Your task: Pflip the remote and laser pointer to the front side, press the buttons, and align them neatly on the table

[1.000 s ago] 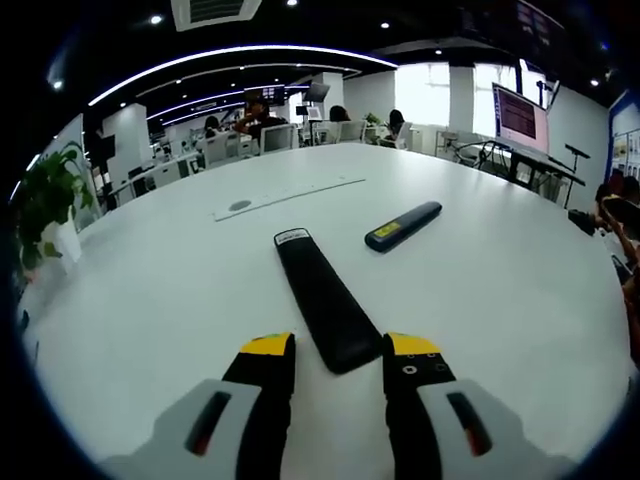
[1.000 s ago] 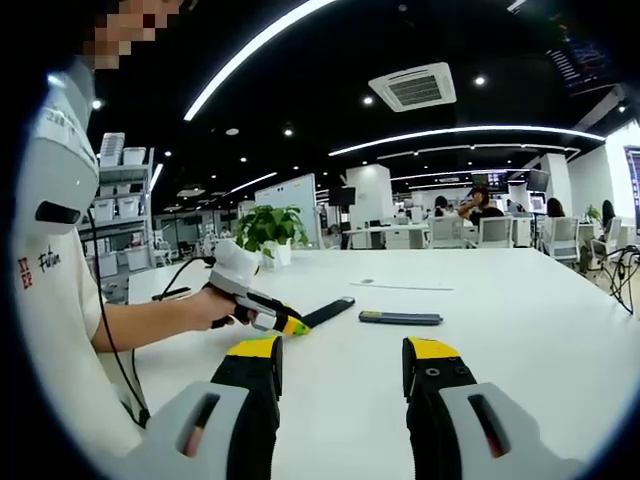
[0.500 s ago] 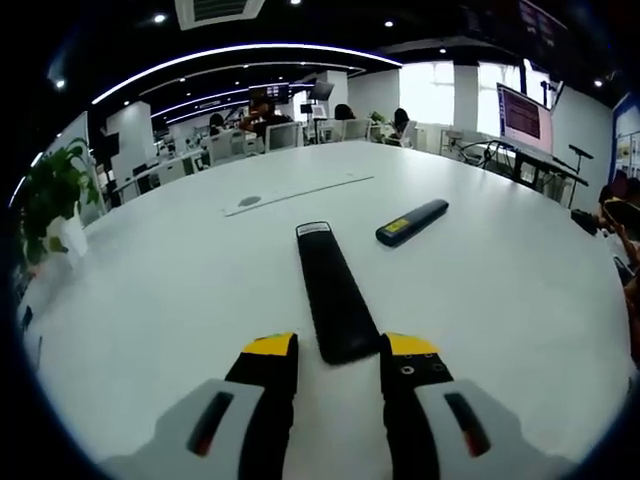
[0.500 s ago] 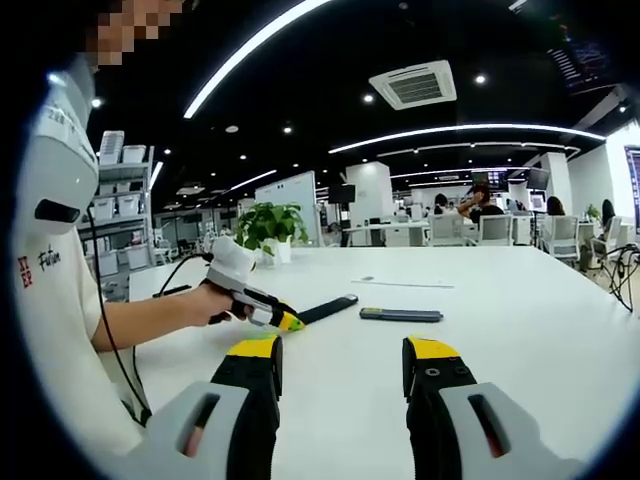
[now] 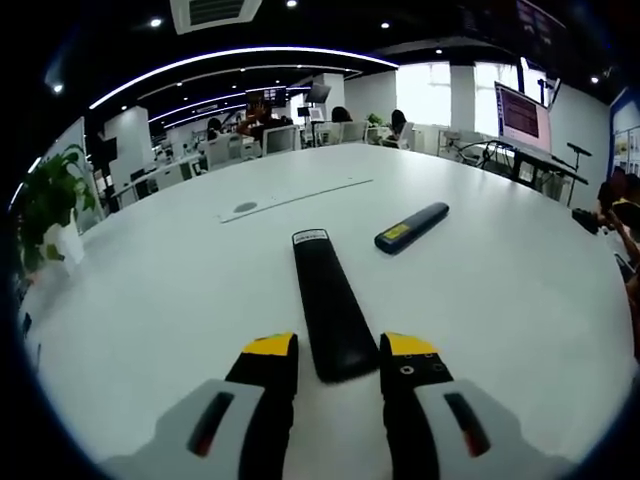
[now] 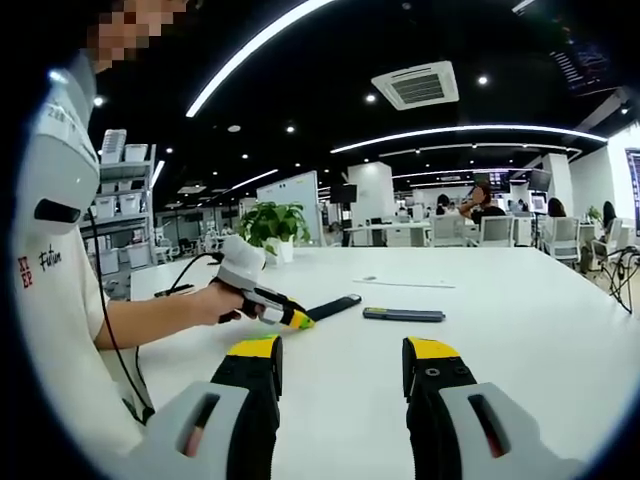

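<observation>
Left hand-held gripper (image 5: 338,352), jaws open astride the face-down remote (image 5: 329,302), seems poised to grip and flip it, laser pointer (image 5: 411,227) at one o'clock; right hand-held gripper (image 6: 342,362) hangs open and empty over the table (image 6: 520,320), pointer (image 6: 403,314) at twelve.

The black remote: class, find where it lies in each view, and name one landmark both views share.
Left gripper view: the black remote lies lengthwise at centre, its near end between the left gripper jaws.
Right gripper view: the black remote lies left of centre, beside the left gripper tips.
Shared landmark: the laser pointer, lying to the remote's right.
</observation>
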